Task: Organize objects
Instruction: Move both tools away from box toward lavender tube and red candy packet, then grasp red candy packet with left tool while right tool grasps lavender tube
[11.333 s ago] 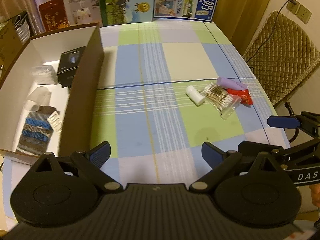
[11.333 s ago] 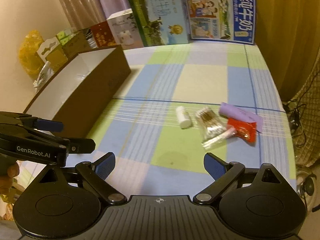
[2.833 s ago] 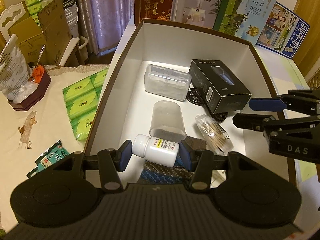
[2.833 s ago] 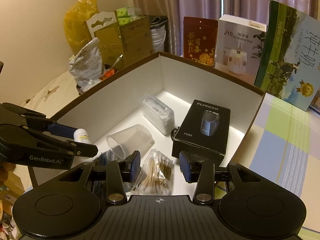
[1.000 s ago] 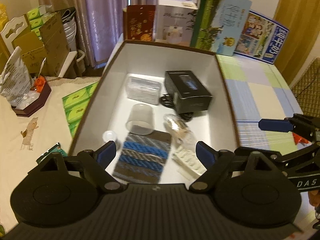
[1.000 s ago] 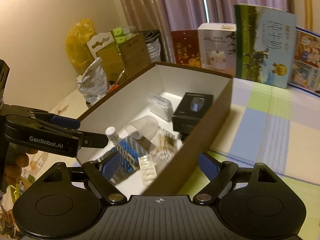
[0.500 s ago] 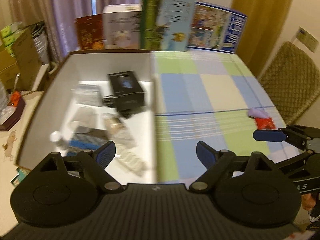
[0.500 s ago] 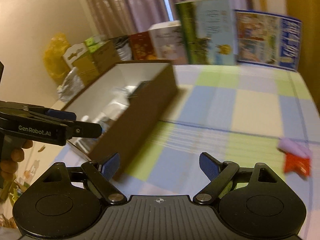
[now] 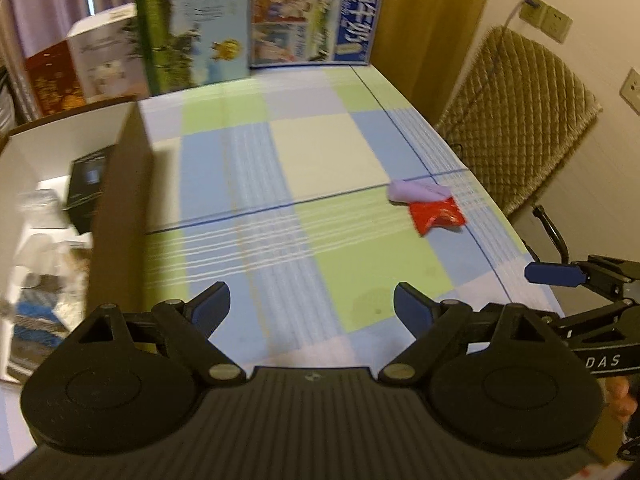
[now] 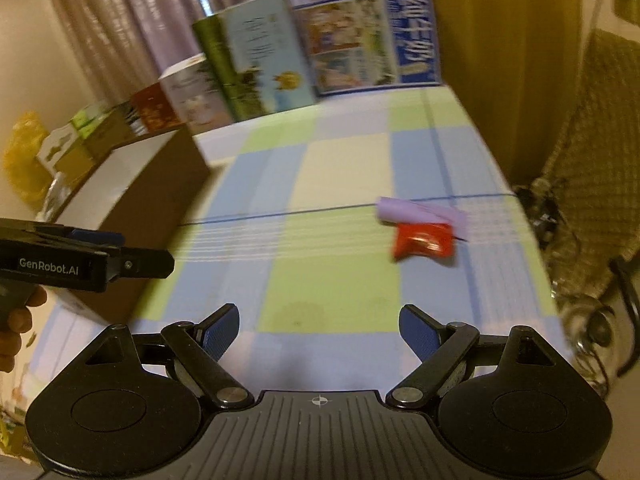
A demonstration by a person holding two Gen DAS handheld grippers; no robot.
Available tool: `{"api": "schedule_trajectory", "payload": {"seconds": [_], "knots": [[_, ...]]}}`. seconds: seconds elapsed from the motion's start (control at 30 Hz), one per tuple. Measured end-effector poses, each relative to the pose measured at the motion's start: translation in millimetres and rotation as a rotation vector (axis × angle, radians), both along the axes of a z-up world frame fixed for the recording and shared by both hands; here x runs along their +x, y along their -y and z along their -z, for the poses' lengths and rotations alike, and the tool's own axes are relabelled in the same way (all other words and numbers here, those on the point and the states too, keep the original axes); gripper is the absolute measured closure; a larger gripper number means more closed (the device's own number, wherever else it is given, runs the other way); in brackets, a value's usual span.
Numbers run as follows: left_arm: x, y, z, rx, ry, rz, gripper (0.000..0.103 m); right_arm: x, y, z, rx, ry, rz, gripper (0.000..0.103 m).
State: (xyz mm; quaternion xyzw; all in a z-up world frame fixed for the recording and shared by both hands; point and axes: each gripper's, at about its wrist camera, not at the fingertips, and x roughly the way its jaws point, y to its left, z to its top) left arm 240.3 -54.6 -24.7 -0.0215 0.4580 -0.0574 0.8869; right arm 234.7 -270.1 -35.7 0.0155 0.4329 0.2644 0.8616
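Observation:
A red packet [image 9: 437, 218] [image 10: 423, 242] and a purple pouch [image 9: 418, 191] [image 10: 420, 210] lie side by side on the checked tablecloth [image 9: 328, 152], near its right edge. The brown box [image 9: 120, 216] [image 10: 156, 200] stands at the left, holding a black carton [image 9: 86, 186], a knitted blue piece [image 9: 34, 316] and clear items. My left gripper [image 9: 311, 305] is open and empty over the near part of the cloth. My right gripper [image 10: 318, 330] is open and empty too, well short of the packet.
Tall cartons and boxes [image 9: 192, 28] line the table's far edge. A quilted chair [image 9: 516, 120] stands beyond the right edge. Past the box on the left are stacked cardboard boxes and a yellow bag [image 10: 24, 164]. A hand [image 10: 16, 328] holds the left gripper.
Both grippers have swung right, away from the box, and now face the open cloth with the red packet and purple pouch. Both stayed open and empty.

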Motion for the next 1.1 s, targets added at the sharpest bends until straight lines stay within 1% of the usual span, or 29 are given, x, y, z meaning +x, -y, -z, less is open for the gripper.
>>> {"api": "schedule_trajectory", "payload": {"seconds": [0.3, 0.57, 0.63, 0.7, 0.83, 0.9, 0.93, 1.0, 1.1], "knots": [[25, 47, 18, -0.005, -0.030, 0.034, 0.017, 17, 50, 10, -0.008, -0.013, 0.096, 0.018], [57, 83, 40, -0.007, -0.051, 0.043, 0.017, 47, 75, 22, -0.017, 0.000, 0.211, 0.019], [66, 91, 46, -0.007, -0.056, 0.046, 0.017, 55, 80, 26, -0.016, 0.003, 0.222, 0.022], [74, 99, 51, -0.004, -0.061, 0.057, 0.017, 64, 83, 29, -0.021, 0.009, 0.232, 0.030], [92, 113, 63, -0.009, -0.070, 0.069, 0.017, 82, 88, 38, -0.017, 0.004, 0.251, 0.036], [100, 119, 67, -0.010, -0.071, 0.070, 0.017, 90, 88, 42, -0.018, 0.002, 0.258, 0.044], [105, 122, 70, -0.012, -0.072, 0.072, 0.017, 94, 89, 44, -0.019, -0.001, 0.261, 0.047], [113, 128, 75, -0.010, -0.077, 0.075, 0.017, 101, 90, 48, -0.022, -0.001, 0.264, 0.058], [125, 137, 84, -0.008, -0.082, 0.080, 0.018, 111, 94, 55, -0.024, -0.009, 0.269, 0.068]]}}
